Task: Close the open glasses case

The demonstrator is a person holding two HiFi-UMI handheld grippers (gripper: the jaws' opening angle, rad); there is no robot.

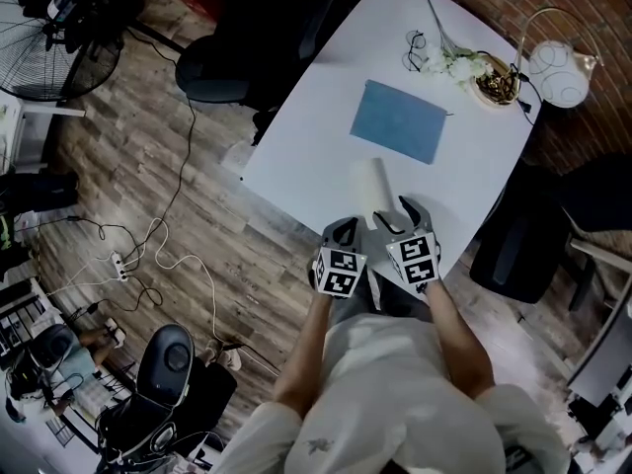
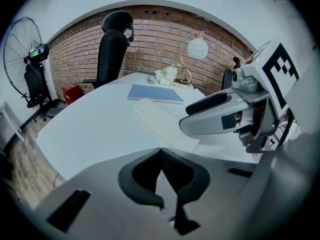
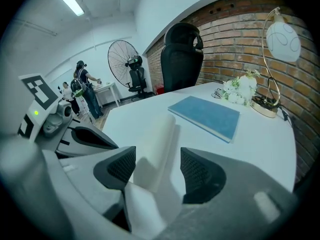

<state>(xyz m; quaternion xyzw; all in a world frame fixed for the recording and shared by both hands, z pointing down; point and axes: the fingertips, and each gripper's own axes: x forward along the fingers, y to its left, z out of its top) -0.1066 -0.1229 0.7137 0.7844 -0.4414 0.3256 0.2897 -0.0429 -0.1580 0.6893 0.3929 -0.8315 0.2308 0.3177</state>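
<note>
Holding state, right gripper (image 3: 152, 166): nothing is clasped; the jaws are spread wide, and the near end of the case (image 3: 157, 134) is seen between the pads, with no contact to be made out.
Left gripper (image 2: 161, 150): the jaws are pressed together tip to tip, on nothing; it is held just beside the right gripper, at the table's near edge.
Case, place: laid on the white table (image 1: 316, 117) by its near edge, directly ahead of both grippers and short of the blue notebook (image 1: 399, 120).
Case, long axis: run from the near edge away from the person, toward the notebook; in the right gripper view it is lined up with the gap between the jaws.
Case, form: pale, with a rounded raised side to the right and a flatter part to the left; how far the lid stands open cannot be told.
Far corner of table: flowers (image 1: 449, 62) and lamp (image 1: 558, 72) are set well apart from the case.
</note>
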